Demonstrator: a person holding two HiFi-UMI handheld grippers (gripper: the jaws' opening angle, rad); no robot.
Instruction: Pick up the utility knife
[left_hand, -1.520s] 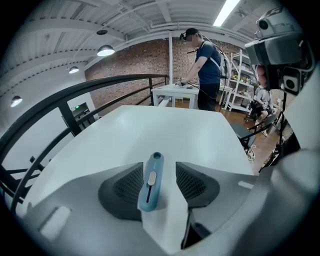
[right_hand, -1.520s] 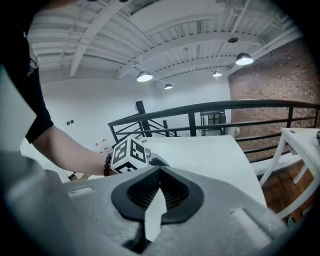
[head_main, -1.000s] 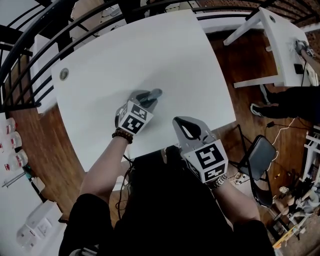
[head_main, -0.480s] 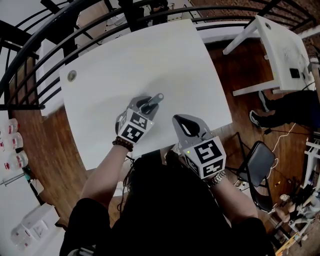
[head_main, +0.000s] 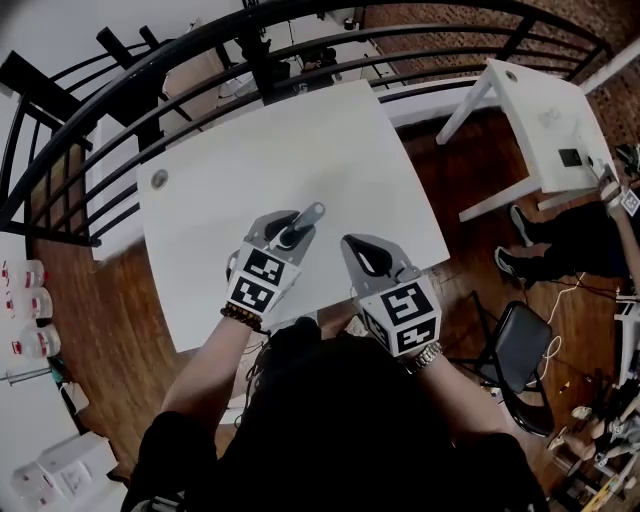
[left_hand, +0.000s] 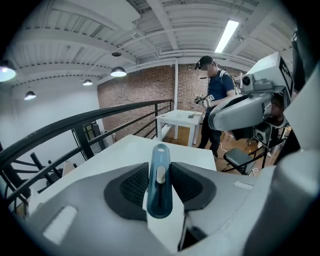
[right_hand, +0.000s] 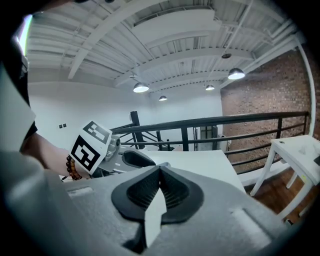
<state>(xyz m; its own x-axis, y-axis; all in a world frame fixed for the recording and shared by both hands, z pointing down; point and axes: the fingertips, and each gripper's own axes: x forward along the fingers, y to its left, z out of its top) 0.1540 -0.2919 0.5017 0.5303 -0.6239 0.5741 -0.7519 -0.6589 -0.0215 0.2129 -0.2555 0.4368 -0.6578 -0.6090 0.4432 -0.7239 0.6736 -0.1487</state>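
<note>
Two jaws of the left gripper (head_main: 290, 228) are squeezing the blue utility knife (left_hand: 160, 176); the right gripper (right_hand: 160, 175) is pinching shut, empty.

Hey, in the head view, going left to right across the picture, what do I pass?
Round grommet → left tool, closed on the utility knife → right tool → black chair.

Even indoor light, glowing ceiling lamps (right_hand: 140, 88), strong fisheye bending, dark vignetted corners, soft faint shadows
</note>
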